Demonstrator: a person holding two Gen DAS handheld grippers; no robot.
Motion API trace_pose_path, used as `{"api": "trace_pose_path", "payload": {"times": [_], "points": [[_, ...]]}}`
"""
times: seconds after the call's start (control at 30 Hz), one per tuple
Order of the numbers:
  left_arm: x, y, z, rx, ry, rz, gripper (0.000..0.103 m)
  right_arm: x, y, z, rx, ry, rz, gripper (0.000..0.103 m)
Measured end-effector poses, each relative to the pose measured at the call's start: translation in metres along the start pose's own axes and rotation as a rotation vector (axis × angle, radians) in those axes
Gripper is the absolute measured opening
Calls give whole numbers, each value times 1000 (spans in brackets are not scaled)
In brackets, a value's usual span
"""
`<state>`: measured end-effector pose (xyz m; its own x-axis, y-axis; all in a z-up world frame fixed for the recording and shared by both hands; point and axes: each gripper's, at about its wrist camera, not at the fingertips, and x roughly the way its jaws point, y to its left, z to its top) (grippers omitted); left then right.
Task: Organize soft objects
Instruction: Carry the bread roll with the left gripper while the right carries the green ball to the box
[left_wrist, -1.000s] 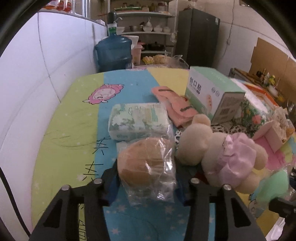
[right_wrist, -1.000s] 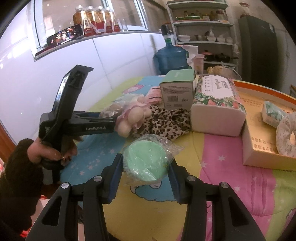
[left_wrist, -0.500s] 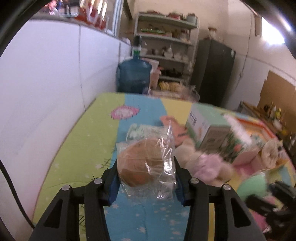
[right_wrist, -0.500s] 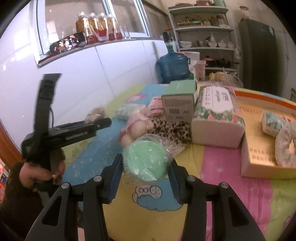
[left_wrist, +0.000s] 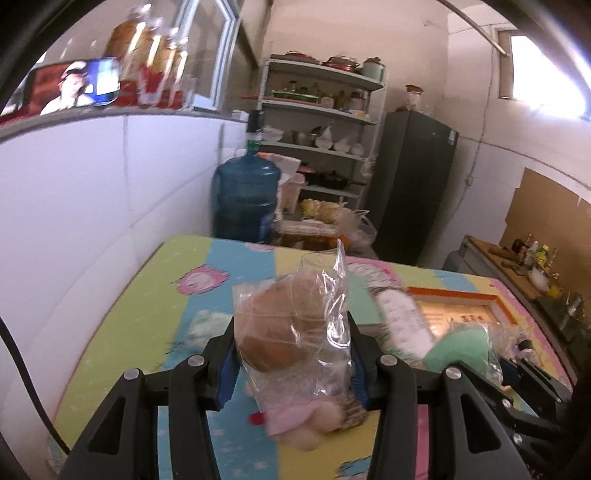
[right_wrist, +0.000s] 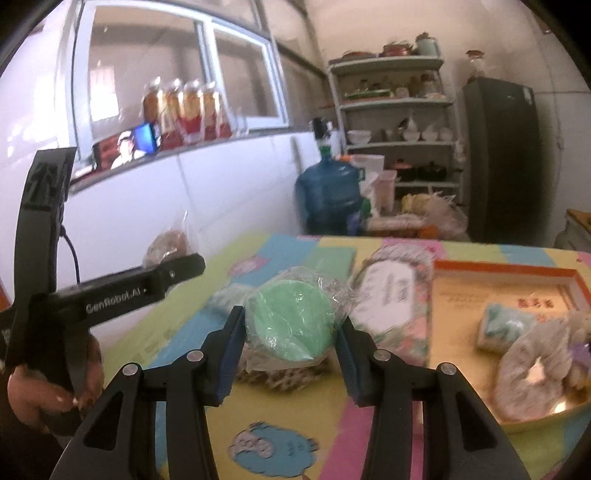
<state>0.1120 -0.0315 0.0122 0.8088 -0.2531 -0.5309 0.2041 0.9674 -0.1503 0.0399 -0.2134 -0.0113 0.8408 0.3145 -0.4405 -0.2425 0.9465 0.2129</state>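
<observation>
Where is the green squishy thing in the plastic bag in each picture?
Left wrist view: the green bagged sponge is at the lower right, above the table, held in the right gripper.
Right wrist view: it sits in the middle, pinched between that gripper's blue-padded fingers.
Shared landmark: the blue water jug stands beyond the table's far end in both views.
</observation>
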Motion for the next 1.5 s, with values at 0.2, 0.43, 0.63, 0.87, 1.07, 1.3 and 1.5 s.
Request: {"api": "trace_pose_path", "payload": {"times": [0.2, 0.43, 0.63, 0.87, 1.07, 1.3, 1.5], "points": [[9, -42, 8, 8, -17, -57, 49, -21, -40, 11, 38, -47, -54, 48], [23, -86, 11, 15, -9, -115, 49, -46, -82, 13, 67, -71, -104, 48], [34, -127, 11, 54, -5, -143, 49, -63, -120, 12, 106, -92, -143, 48], [54, -169, 4, 85, 23, -183, 49, -81, -163, 7, 146, -103, -207, 48], [75, -198, -3, 93, 63, -208, 49, -87, -196, 3, 173, -93, -241, 48], [101, -223, -8, 105, 97, -227, 49, -81, -231, 2, 203, -74, -266, 48], [128, -240, -8, 122, 133, -241, 49, -67, -253, 3, 217, -46, -283, 48]]}}
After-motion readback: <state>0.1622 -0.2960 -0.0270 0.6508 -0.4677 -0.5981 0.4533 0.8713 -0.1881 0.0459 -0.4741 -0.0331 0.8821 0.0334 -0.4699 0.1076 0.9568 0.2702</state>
